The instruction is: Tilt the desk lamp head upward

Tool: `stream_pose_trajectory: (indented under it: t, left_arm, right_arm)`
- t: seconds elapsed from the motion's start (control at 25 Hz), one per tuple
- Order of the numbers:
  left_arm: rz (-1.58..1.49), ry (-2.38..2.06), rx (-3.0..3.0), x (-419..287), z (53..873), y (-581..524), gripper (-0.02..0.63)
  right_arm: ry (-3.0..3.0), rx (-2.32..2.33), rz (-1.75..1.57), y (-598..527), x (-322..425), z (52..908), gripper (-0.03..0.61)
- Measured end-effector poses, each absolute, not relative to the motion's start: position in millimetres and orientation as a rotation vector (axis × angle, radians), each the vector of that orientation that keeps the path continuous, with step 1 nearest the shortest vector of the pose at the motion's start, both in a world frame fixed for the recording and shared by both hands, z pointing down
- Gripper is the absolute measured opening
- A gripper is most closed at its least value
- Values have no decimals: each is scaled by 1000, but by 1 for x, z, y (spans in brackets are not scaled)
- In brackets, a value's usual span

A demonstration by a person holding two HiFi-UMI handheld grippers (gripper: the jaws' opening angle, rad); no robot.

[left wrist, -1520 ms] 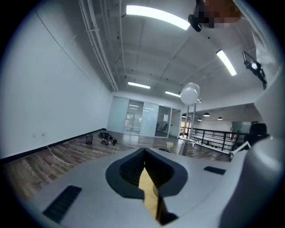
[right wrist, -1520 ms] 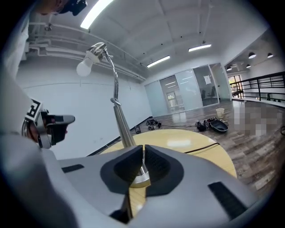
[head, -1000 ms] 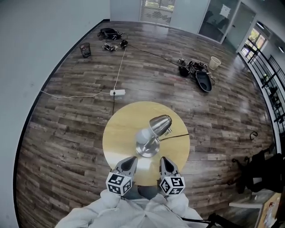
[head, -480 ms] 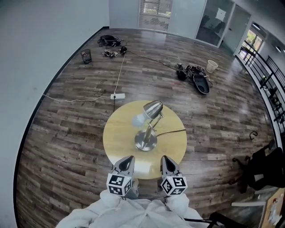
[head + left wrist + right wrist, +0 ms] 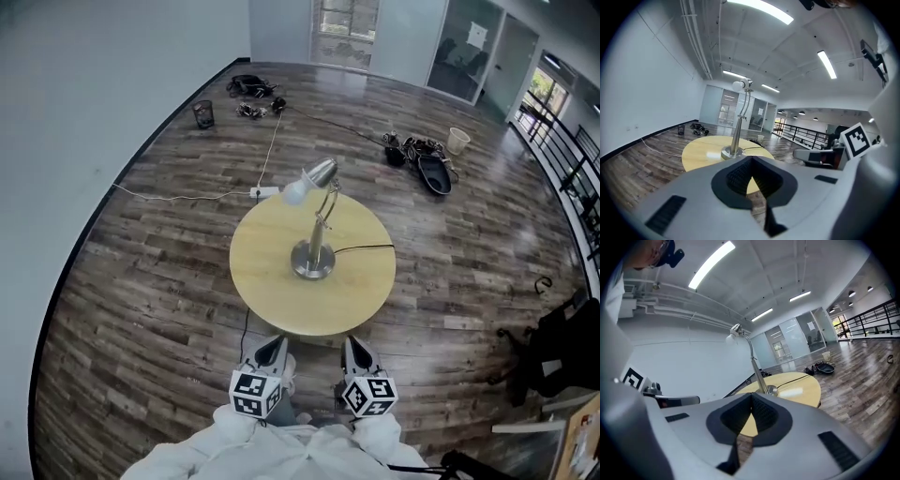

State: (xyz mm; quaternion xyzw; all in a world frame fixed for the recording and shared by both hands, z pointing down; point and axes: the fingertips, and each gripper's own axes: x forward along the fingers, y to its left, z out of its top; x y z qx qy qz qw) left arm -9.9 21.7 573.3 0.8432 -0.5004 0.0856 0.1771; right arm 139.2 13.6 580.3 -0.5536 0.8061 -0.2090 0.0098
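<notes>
A silver desk lamp stands upright on a round wooden table, its round base near the table's middle. The lamp head points to the far left with a white bulb showing. The lamp also shows in the left gripper view, and the lamp in the right gripper view. My left gripper and right gripper are both shut and empty. They hang side by side short of the table's near edge, well apart from the lamp.
A black cord runs from the lamp base off the table's right side. A white power strip with cables lies on the wood floor behind the table. Bags and a bucket sit far back. A dark chair stands at right.
The view has drawn back from the table: the lamp and table now lie farther from me and my grippers, which were over the table's near edge before. The lamp now appears more upright.
</notes>
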Motion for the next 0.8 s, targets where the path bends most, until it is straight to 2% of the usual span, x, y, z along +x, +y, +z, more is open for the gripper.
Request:
stream_pose_trajectory:
  t: [0.32,0.8]
  left_arm:
    - [218,-1447,2321,-14,562,108,2]
    - [198,-1433,2417,-29,538,99,2]
  right_arm:
    - [2556,-1630,-690,87,125,572,13]
    - [2559,-1643,-528,81,95,530,12]
